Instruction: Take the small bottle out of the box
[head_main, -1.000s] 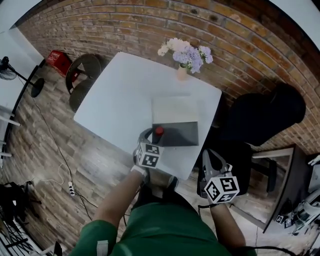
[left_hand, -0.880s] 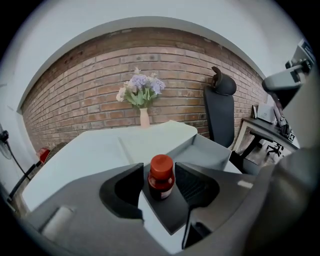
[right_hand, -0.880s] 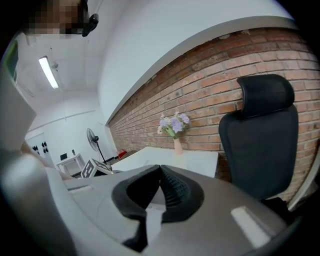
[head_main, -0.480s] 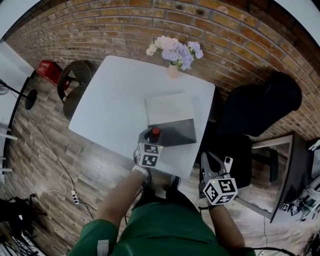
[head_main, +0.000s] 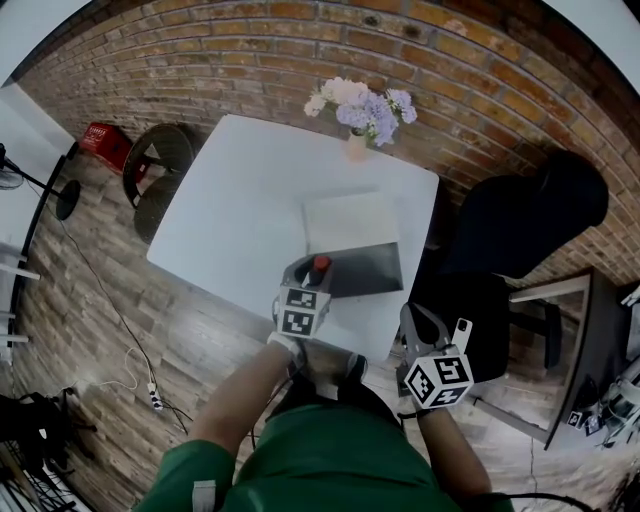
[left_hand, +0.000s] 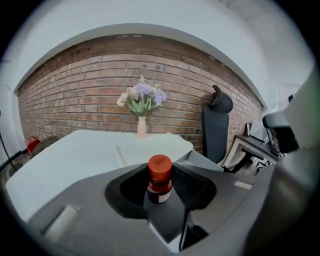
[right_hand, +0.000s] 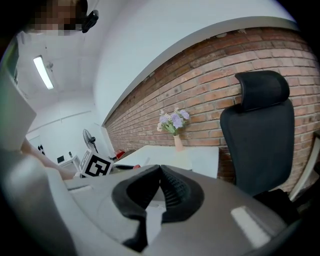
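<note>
A small dark bottle with a red cap (left_hand: 159, 179) stands upright between the jaws of my left gripper (left_hand: 160, 190), which is shut on it. In the head view the small bottle (head_main: 320, 265) and the left gripper (head_main: 312, 270) are at the near left corner of the open box (head_main: 372, 270), whose pale lid (head_main: 348, 222) lies flat behind it. I cannot tell whether the bottle's base is inside the box. My right gripper (head_main: 416, 318) hangs off the table's near right corner. In its own view the right gripper (right_hand: 160, 172) is shut with nothing held.
The white table (head_main: 240, 210) carries a vase of flowers (head_main: 362, 120) at its far edge by the brick wall. A black office chair (head_main: 520, 230) stands right of the table, and round stools (head_main: 160, 165) stand to its left.
The head view has shifted a little. My left gripper keeps hold of the bottle at the box's near left corner. The right gripper stays low beside the table.
</note>
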